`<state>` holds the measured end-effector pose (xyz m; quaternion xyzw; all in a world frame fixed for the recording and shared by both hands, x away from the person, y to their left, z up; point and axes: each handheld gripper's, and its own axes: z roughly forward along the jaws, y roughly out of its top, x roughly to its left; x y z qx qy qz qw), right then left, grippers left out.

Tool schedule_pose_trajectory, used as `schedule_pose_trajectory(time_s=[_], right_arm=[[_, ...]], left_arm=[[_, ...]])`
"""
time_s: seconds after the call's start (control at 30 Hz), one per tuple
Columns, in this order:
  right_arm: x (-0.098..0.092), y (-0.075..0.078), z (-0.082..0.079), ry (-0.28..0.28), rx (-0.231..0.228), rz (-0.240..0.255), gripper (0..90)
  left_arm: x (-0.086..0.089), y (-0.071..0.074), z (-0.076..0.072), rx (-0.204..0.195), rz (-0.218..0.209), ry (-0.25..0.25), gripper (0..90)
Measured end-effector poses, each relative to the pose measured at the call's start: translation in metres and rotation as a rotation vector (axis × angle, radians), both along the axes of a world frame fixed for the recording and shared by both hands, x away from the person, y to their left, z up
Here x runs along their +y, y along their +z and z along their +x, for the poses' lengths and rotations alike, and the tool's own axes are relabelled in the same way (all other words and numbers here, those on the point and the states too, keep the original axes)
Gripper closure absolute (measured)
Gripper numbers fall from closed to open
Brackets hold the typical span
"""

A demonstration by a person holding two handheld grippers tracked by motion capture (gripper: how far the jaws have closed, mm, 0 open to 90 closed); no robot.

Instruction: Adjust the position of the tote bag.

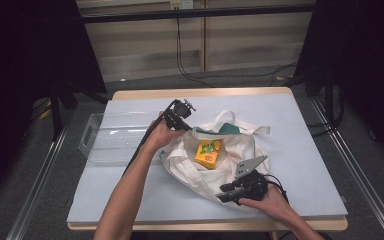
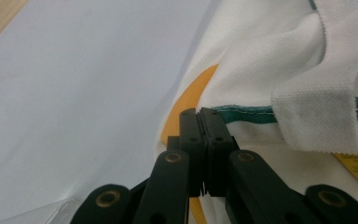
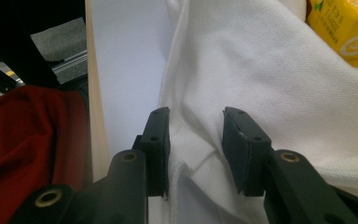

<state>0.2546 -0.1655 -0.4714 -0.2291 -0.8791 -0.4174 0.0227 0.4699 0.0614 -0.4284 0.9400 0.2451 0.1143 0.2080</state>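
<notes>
I see the white tote bag (image 1: 207, 165) lying open at the table's (image 1: 305, 150) middle, a yellow carton (image 1: 209, 153) inside it. My left gripper (image 1: 180, 116), at the bag's ten o'clock rim, is clenched, jaws together at the green-trimmed hem; whether cloth is pinched I cannot tell. My right gripper (image 1: 228, 194), at five o'clock, straddles a fold of the bag's edge, pads not pressing.

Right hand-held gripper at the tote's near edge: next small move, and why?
Probably close the right hand-held gripper onto the fold of the white tote bag between its jaws. They straddle the fabric with gaps beside the pads, while the left hand-held gripper is shut at the green-trimmed rim. A second grip would likely hold the mouth open around the yellow carton.
</notes>
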Motion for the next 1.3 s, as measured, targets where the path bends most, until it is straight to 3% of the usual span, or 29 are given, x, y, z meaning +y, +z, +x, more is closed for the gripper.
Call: schedule_pose_trajectory(time_s=[0.13, 0.2, 0.23, 0.27, 0.3, 0.37, 0.5, 0.57, 0.6, 0.73, 0.8, 0.9, 0.97, 1.0, 1.13, 1.3], right_arm=[[0.0, 0.001, 0.0, 0.002, -0.006, 0.001, 61.0], [-0.002, 0.002, 0.001, 0.011, -0.01, 0.017, 57.8], [-0.003, 0.004, 0.001, 0.012, -0.015, 0.029, 54.4], [-0.005, 0.006, 0.002, 0.002, -0.016, 0.039, 53.4], [-0.007, 0.007, 0.002, -0.004, -0.023, 0.049, 53.0], [-0.011, 0.011, 0.003, -0.02, -0.027, 0.073, 52.1], [-0.018, 0.018, 0.004, -0.053, -0.055, 0.098, 52.0], [-0.02, 0.02, 0.005, -0.064, -0.068, 0.105, 52.3], [-0.021, 0.02, 0.005, -0.072, -0.069, 0.108, 52.3], [-0.026, 0.024, 0.007, -0.083, -0.076, 0.118, 54.3], [-0.03, 0.027, 0.008, -0.103, -0.081, 0.122, 54.4], [-0.035, 0.031, 0.011, -0.112, -0.095, 0.132, 54.4], [-0.038, 0.034, 0.013, -0.123, -0.11, 0.13, 54.4], [-0.04, 0.036, 0.014, -0.13, -0.112, 0.135, 54.4], [-0.045, 0.044, 0.02, -0.14, -0.126, 0.151, 57.1], [-0.05, 0.051, 0.029, -0.157, -0.145, 0.156, 59.2]], left_arm=[[0.003, 0.003, -0.001, 0.012, -0.018, -0.011, 86.8], [0.006, 0.007, -0.003, 0.006, -0.066, -0.005, 83.9], [0.009, 0.009, -0.005, 0.004, -0.075, -0.014, 80.3], [0.011, 0.009, -0.007, 0.009, -0.115, -0.004, 75.2], [0.015, 0.012, -0.007, 0.01, -0.113, -0.031, 73.9], [0.022, 0.014, -0.011, 0.01, -0.163, -0.022, 67.4], [0.029, 0.02, -0.021, -0.001, -0.178, -0.052, 56.9], [0.03, 0.021, -0.028, -0.021, -0.232, -0.034, 50.4], [0.032, 0.023, -0.03, -0.023, -0.22, -0.059, 49.5], [0.037, 0.027, -0.04, -0.042, -0.237, -0.077, 42.1], [0.041, 0.034, -0.048, -0.055, -0.286, -0.052, 41.5], [0.049, 0.044, -0.057, -0.069, -0.327, -0.072, 41.7], [0.053, 0.05, -0.067, -0.059, -0.385, -0.1, 46.8], [0.053, 0.052, -0.072, -0.068, -0.394, -0.114, 50.3], [0.052, 0.055, -0.094, -0.068, -0.384, -0.193, 59.7], [0.05, 0.053, -0.119, -0.056, -0.375, -0.273, 60.7]])
